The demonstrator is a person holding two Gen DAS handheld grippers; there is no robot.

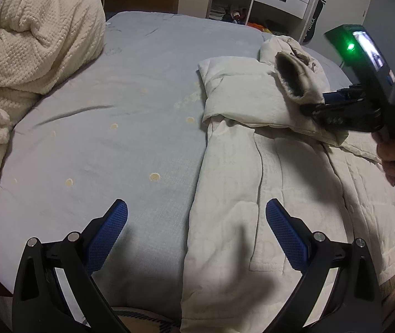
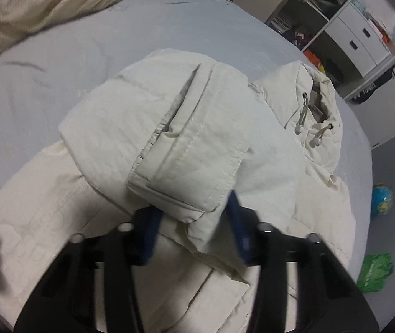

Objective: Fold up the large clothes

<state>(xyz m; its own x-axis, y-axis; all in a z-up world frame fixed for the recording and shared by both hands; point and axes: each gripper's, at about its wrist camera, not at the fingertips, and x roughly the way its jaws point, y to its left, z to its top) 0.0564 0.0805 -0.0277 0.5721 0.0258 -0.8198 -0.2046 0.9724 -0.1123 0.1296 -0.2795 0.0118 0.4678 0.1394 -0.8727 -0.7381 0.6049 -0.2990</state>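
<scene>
Coat (image 1: 266,166) lies flat on bed (image 1: 114,111), right of blanket (image 1: 31,41) | sleeve (image 2: 197,144) folded across chest, cuff (image 2: 186,188) pinched in right gripper (image 2: 194,227) | left gripper (image 1: 197,236) spread wide, empty, over coat's edge | advice: lay cuff square, smooth it, release only once flat.

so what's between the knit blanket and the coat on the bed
Only bare blue bedsheet with small pale dots lies between the cream knit blanket and the white padded coat. The left wrist view shows the whole stretch; nothing else rests there.
</scene>
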